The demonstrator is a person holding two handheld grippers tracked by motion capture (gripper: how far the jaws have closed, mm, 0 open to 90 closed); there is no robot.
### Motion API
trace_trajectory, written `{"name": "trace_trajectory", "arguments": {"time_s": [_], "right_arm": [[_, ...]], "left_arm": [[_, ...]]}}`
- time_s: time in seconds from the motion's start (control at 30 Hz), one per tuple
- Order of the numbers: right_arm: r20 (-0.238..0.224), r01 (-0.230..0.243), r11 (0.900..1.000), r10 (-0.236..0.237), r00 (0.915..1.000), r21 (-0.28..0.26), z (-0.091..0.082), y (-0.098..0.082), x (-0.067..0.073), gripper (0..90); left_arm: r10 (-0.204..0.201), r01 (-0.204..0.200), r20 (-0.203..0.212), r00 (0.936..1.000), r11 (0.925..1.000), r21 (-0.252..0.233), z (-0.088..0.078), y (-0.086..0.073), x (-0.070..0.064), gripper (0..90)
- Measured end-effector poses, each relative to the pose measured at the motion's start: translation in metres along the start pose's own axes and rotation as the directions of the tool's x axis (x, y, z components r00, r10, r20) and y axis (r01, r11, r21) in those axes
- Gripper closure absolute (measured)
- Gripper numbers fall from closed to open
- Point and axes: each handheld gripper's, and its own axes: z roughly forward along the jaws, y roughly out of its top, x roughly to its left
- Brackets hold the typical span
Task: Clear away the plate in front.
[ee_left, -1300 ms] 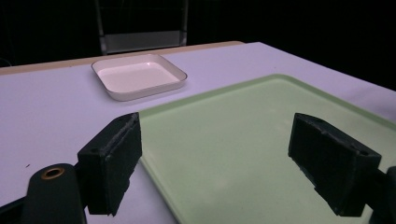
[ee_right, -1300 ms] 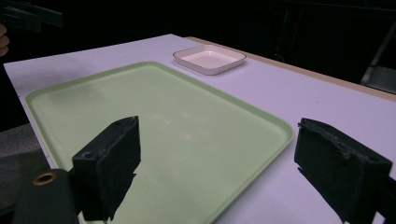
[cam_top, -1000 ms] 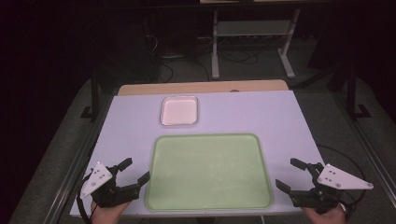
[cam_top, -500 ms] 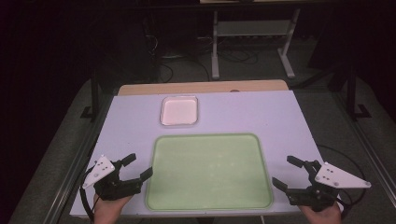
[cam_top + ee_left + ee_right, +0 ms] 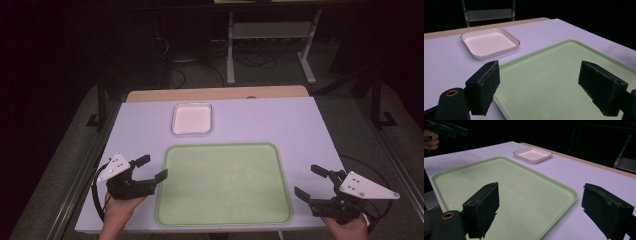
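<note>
Place: a lab or test room, dim all round.
Table: plain pale top at frame centre, wood edge at the far side, metal rails down both sides.
Floor: grey carpet, loose cables trailing across the upper middle.
Background: metal-framed stand on splayed feet, top centre; the rest lost in darkness.

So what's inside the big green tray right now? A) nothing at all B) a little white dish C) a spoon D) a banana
A: the green tray lies bare, the little white dish sits apart behind it on the table, and both claws, left claw and right claw, are open beside the tray.
</note>
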Motion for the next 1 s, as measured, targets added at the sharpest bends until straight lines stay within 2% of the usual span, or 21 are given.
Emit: {"name": "trace_trajectory", "arguments": {"time_s": [0.07, 0.1, 0.27, 0.43, 0.57, 0.8, 0.83, 0.9, 1.0], "right_arm": [[0.008, 0.005, 1.000, -0.005, 1.0000, 0.006, 0.000, 0.000, 0.000, 13.4], [0.011, 0.008, 1.000, -0.008, 0.9999, 0.008, -0.001, 0.000, 0.000, 13.4], [0.020, 0.021, 1.000, -0.021, 0.9996, 0.009, -0.003, 0.002, 0.003, 13.4], [0.020, 0.026, 0.999, -0.026, 0.9995, 0.019, -0.003, 0.003, 0.004, 13.4], [0.023, 0.027, 0.999, -0.028, 0.9993, 0.026, -0.002, 0.004, 0.003, 13.4], [0.021, 0.025, 0.999, -0.025, 0.9995, 0.032, -0.001, 0.003, 0.001, 13.4], [0.020, 0.031, 0.999, -0.032, 0.9993, 0.035, 0.000, 0.004, 0.001, 13.5], [0.015, 0.035, 0.999, -0.036, 0.9992, 0.033, 0.001, 0.005, 0.001, 13.5], [0.010, 0.040, 0.999, -0.041, 0.9991, 0.033, 0.002, 0.005, 0.001, 13.4]], "left_arm": [[-0.028, 0.027, 0.008, 0.9996, 0.9995, 0.015, 0.008, 0.005, 0.007, 16.8], [-0.028, 0.028, 0.008, 0.9996, 0.9993, 0.024, 0.011, 0.007, 0.009, 16.9], [-0.028, 0.027, 0.025, 0.9993, 0.9991, 0.034, 0.025, 0.015, 0.018, 16.9], [-0.016, 0.015, 0.021, 0.9997, 0.9986, 0.050, 0.039, 0.021, 0.025, 16.9], [-0.009, 0.007, 0.031, 0.9995, 0.9968, 0.080, 0.051, 0.025, 0.031, 18.1], [-0.009, 0.009, 0.004, 0.9999, 0.9946, 0.104, 0.069, 0.031, 0.049, 20.9], [-0.023, 0.023, 0.005, 0.9997, 0.9941, 0.106, 0.072, 0.031, 0.052, 21.7], [-0.020, 0.022, -0.013, 0.9997, 0.9927, 0.119, 0.076, 0.033, 0.056, 22.0], [-0.033, 0.034, -0.011, 0.9994, 0.9925, 0.117, 0.079, 0.034, 0.061, 23.5]]}}
